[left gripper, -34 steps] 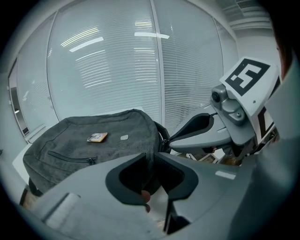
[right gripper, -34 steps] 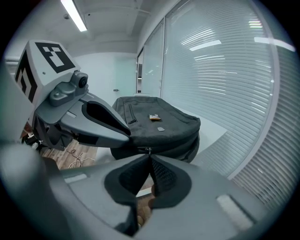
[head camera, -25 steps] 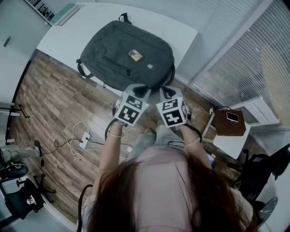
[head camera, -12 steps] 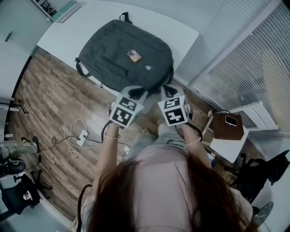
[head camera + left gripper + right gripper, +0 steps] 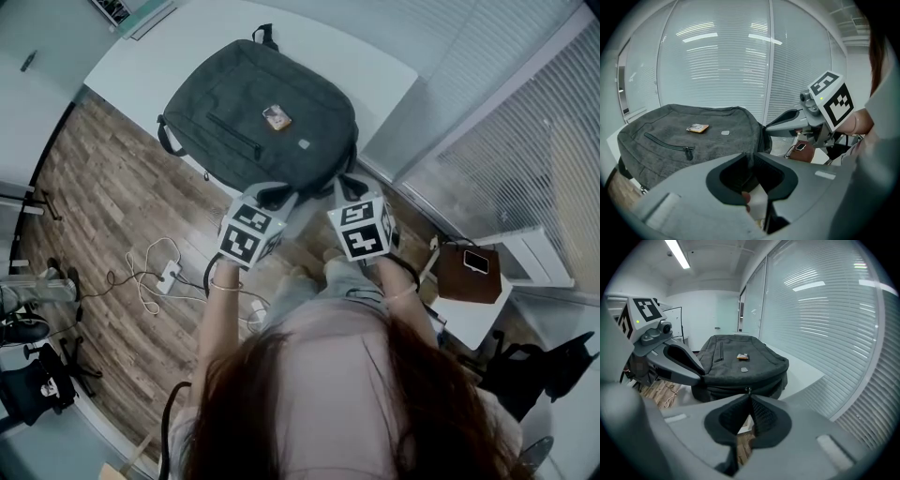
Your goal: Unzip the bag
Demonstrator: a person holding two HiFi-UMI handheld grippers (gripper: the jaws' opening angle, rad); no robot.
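Left gripper has slid left of right gripper; both pairs of jaws look pressed together at the bag's near edge. Draw the zipper steadily.

One bag, upper centre. One worktop beneath it. One small packet on the bag. Two at centre: left hand-held gripper, right hand-held gripper. One power strip, left; one phone, right.
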